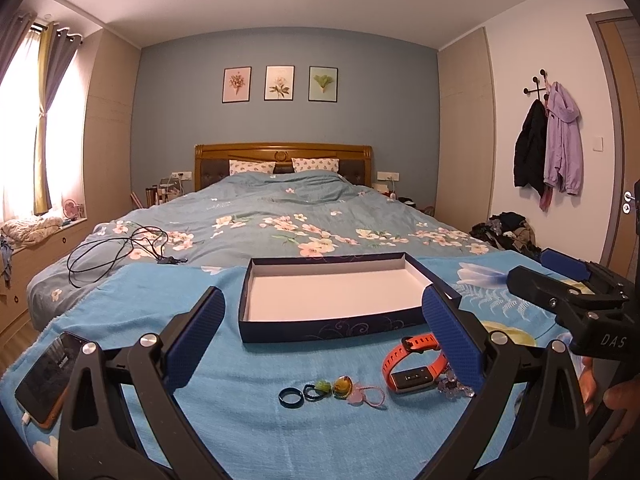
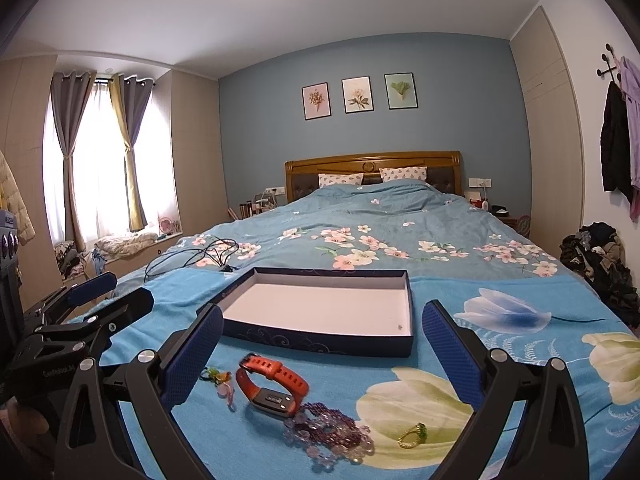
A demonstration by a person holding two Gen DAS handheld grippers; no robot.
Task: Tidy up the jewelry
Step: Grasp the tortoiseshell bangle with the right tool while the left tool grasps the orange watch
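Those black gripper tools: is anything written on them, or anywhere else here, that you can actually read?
"DAS": white letters on the black body of the right gripper, seen from the left wrist.
Pale print on the body of the left gripper: too blurred to read.
Watch screen: marks too small to read.
Box: scroll ornament only, no words.

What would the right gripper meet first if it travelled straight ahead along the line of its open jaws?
Probably the open box: it lies directly ahead of the right gripper. The orange watch and purple beads sit lower, between the jaws, so it likely passes above them, though depth is unclear.
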